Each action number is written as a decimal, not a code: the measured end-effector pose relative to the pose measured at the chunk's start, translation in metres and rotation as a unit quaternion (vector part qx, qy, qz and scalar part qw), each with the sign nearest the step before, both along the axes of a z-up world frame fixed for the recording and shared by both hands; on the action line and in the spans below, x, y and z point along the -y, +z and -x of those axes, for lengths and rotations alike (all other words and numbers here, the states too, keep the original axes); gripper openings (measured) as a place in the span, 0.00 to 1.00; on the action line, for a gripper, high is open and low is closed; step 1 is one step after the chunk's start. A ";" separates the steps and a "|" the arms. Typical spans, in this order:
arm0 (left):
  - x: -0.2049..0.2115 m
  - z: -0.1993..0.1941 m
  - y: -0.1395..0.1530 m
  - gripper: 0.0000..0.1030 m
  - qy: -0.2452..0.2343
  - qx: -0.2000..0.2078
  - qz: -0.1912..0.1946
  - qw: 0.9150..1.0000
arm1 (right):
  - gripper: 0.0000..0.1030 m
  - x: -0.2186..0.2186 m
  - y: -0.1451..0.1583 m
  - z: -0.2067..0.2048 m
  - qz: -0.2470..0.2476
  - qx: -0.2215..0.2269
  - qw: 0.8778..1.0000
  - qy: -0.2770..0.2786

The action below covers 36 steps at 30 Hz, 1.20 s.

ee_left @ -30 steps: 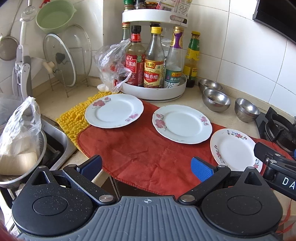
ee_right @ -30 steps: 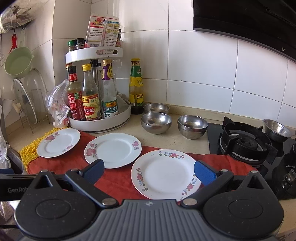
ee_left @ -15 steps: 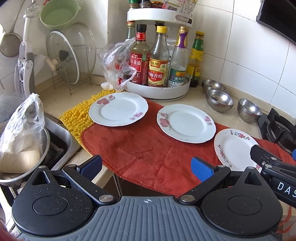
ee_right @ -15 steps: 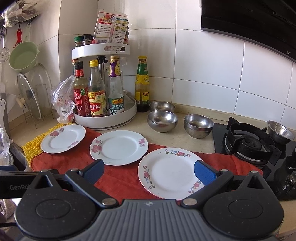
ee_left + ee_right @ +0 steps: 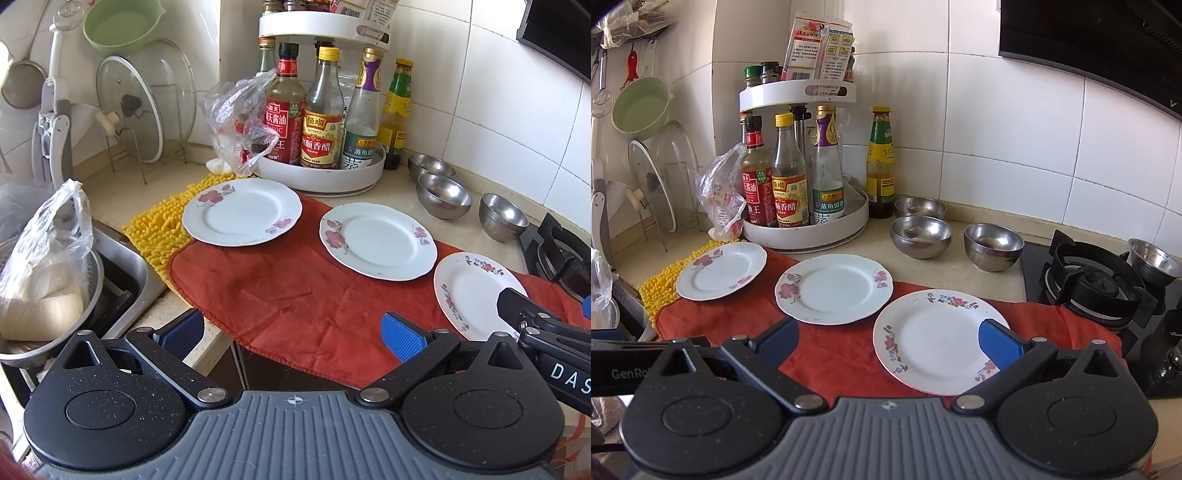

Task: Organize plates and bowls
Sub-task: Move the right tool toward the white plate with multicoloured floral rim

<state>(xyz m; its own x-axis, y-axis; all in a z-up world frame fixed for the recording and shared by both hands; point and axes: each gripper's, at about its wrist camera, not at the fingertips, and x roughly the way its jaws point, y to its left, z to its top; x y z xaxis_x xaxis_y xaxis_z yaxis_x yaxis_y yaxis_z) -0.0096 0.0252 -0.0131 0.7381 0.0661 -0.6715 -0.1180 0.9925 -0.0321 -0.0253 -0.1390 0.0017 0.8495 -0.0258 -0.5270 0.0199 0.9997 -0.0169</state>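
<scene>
three white round plates with floral rims lie flat, face up, on a red cloth mat spread over the beige counter, set in a row that runs from the far left near the sink toward the near right by the stove. the left white plate with red flowers partly overlaps a yellow chenille mat; the middle white plate with red flowers sits apart from it; the right white plate with small multicolour flowers lies nearest the black gas burner. being round, the plates have no long axis.

behind the plates, three small round stainless steel bowls stand upright, mouths up, on the bare counter: a back bowl just beside a green-capped sauce bottle, a middle bowl in front of it, and a right bowl next to the stove edge. a fourth steel bowl sits tilted on the stove, just beyond the burner. a white two-tier round condiment rack holds bottles behind the middle plate.

the right gripper hovers over the near edge of the mat, blue pads spread wide, holding nothing; its right pad overlaps the right plate in view. the left gripper is likewise spread wide and empty, above the mat's near-left corner.
</scene>
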 end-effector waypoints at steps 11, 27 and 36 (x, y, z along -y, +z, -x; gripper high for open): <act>-0.003 -0.016 -0.012 1.00 0.011 -0.018 0.006 1.000 | 1.00 0.001 -0.014 -0.027 0.003 -0.021 0.999 0.025; 0.045 -0.079 -0.040 1.00 -0.044 -0.062 -0.010 0.997 | 1.00 0.055 -0.044 -0.079 -0.008 -0.075 0.997 -0.026; 0.086 -0.105 -0.065 1.00 -0.126 -0.094 -0.003 0.988 | 0.98 0.103 -0.061 -0.098 -0.021 -0.100 0.993 -0.056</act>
